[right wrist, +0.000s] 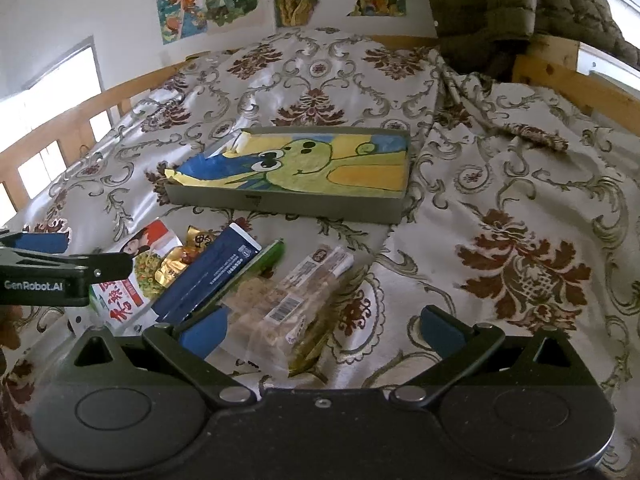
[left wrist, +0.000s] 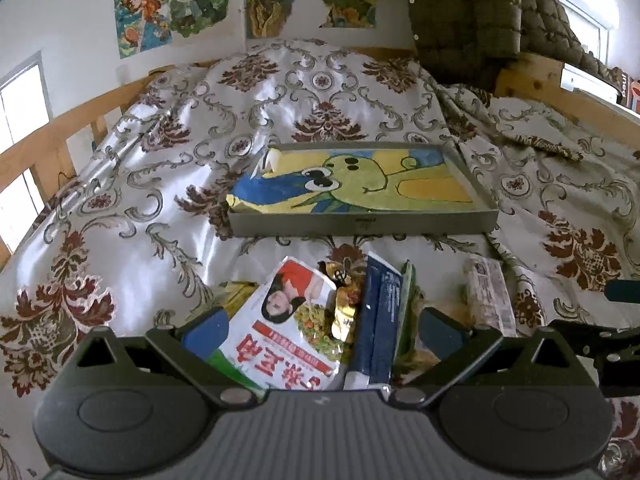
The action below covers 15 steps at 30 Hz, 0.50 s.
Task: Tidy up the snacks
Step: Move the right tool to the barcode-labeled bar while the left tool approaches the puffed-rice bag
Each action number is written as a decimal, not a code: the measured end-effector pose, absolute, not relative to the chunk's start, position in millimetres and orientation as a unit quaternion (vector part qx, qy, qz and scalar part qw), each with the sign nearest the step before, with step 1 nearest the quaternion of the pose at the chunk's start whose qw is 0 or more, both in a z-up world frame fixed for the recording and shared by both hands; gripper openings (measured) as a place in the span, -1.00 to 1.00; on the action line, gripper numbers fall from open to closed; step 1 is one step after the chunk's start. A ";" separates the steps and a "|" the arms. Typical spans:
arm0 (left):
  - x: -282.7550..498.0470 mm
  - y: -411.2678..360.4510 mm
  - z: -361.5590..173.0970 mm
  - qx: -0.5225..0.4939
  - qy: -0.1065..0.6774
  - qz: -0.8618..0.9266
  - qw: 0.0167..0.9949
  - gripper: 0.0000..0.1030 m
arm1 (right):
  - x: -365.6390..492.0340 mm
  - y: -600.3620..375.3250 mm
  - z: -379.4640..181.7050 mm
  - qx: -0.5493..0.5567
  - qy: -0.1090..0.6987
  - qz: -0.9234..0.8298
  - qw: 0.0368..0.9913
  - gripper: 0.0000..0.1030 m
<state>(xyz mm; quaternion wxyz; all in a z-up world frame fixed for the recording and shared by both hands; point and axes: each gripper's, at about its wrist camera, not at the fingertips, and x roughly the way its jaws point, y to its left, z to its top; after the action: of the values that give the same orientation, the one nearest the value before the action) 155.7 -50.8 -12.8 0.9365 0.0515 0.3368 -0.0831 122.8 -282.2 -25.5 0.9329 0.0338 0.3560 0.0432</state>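
Holding both your left gripper and right gripper, jaws apart, over heaped snack packets; shallow grey cardboard tray sits mid-frame.

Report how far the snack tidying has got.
Done: nothing; the tray holds only its cartoon liner. In hand: nothing; the left gripper hangs open over the white packet and blue packet, and the right gripper is open over the clear packet. Left: all the snacks.
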 end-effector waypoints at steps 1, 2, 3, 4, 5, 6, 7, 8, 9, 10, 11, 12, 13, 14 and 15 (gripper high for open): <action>156.0 -50.5 -13.1 0.052 0.332 -0.081 0.938 1.00 | 124.2 -281.2 -26.5 0.032 0.354 0.044 0.934 0.99; 156.5 -49.5 -13.5 0.051 0.327 -0.077 0.941 1.00 | 125.6 -280.3 -27.2 0.029 0.352 0.045 0.934 0.99; 157.7 -48.6 -14.3 0.049 0.326 -0.077 0.941 1.00 | 127.4 -279.2 -28.0 0.027 0.351 0.046 0.935 0.99; 159.7 -47.3 -15.2 0.045 0.328 -0.080 0.940 1.00 | 129.2 -278.1 -29.0 0.025 0.351 0.048 0.935 0.99; 162.3 -45.4 -16.8 0.040 0.333 -0.083 0.938 1.00 | 130.8 -277.0 -30.3 0.024 0.351 0.049 0.935 0.99; 164.8 -43.4 -18.8 0.035 0.339 -0.084 0.936 1.00 | 132.7 -276.0 -31.8 0.022 0.352 0.050 0.934 0.99; 166.8 -41.0 -20.8 0.030 0.343 -0.089 0.935 1.00 | 135.2 -275.1 -33.5 0.020 0.355 0.051 0.933 0.99; 168.7 -38.4 -23.0 0.025 0.346 -0.094 0.933 1.00 | 137.5 -274.1 -35.4 0.019 0.358 0.051 0.932 0.99; 169.3 -36.4 -24.9 0.022 0.347 -0.095 0.933 1.00 | 140.0 -273.1 -37.5 0.019 0.360 0.053 0.931 0.99; 169.8 -35.3 -26.0 0.021 0.347 -0.096 0.933 1.00 | 142.3 -272.1 -39.2 0.019 0.362 0.055 0.930 0.99; 169.6 -34.3 -27.0 0.023 0.345 -0.099 0.933 1.00 | 144.7 -271.2 -41.0 0.019 0.364 0.057 0.930 0.99; 169.1 -33.8 -27.3 0.027 0.341 -0.106 0.934 1.00 | 147.4 -270.2 -42.7 0.019 0.365 0.059 0.929 0.99; 168.3 -34.1 -27.5 0.031 0.337 -0.111 0.934 1.00 | 150.3 -269.5 -44.4 0.020 0.367 0.061 0.928 0.99; 166.7 -35.8 -27.8 0.038 0.331 -0.119 0.935 1.00 | 153.0 -269.4 -46.1 0.023 0.368 0.065 0.927 0.99; 165.2 -37.4 -28.2 0.044 0.328 -0.127 0.935 1.00 | 155.3 -269.9 -47.9 0.027 0.368 0.069 0.927 0.99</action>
<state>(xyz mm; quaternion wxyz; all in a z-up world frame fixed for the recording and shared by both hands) 165.2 -37.4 -28.2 0.9352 0.0437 0.3275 -0.1271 155.3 -269.9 -47.9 0.9268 0.0269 0.3681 0.0685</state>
